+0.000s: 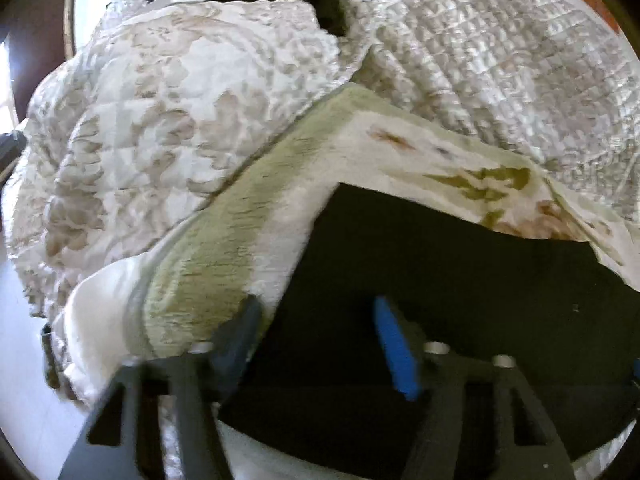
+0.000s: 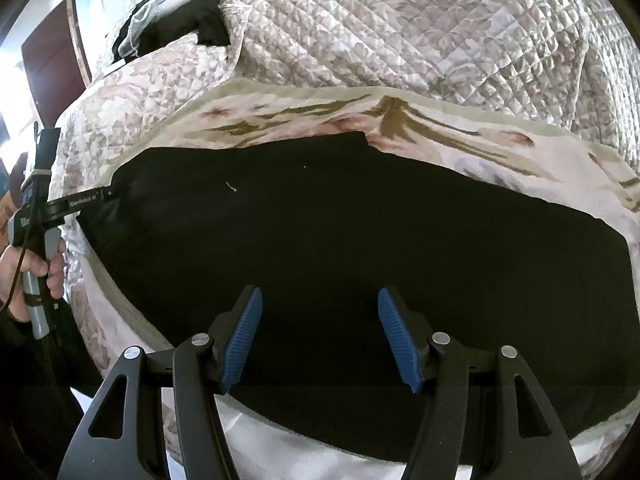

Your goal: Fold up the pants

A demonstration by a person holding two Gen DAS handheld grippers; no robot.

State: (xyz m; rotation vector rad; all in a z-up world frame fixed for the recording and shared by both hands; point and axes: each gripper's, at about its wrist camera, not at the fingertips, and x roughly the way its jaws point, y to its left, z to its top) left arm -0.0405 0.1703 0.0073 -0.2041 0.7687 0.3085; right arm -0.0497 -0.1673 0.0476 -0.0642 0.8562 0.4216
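Note:
Black pants [image 2: 320, 220] lie flat across a floral blanket on a bed. In the right wrist view my right gripper [image 2: 320, 296] hovers open above their near edge, blue pads wide apart with nothing between them. My left gripper [image 2: 96, 197], held by a hand [image 2: 28, 268], reaches the pants' left end. In the left wrist view the left gripper [image 1: 316, 308] stands open over that end of the pants [image 1: 440, 264]. Its left finger [image 1: 250, 320] is over the blanket and its right finger [image 1: 386, 320] is over black cloth. No cloth looks pinched.
The floral blanket [image 2: 420, 124] with its pale green border [image 1: 224, 248] lies on a quilted bedspread [image 2: 400, 28]. Dark clothing [image 2: 200, 16] is heaped at the far side of the bed. A brown door [image 2: 52, 52] stands at the left.

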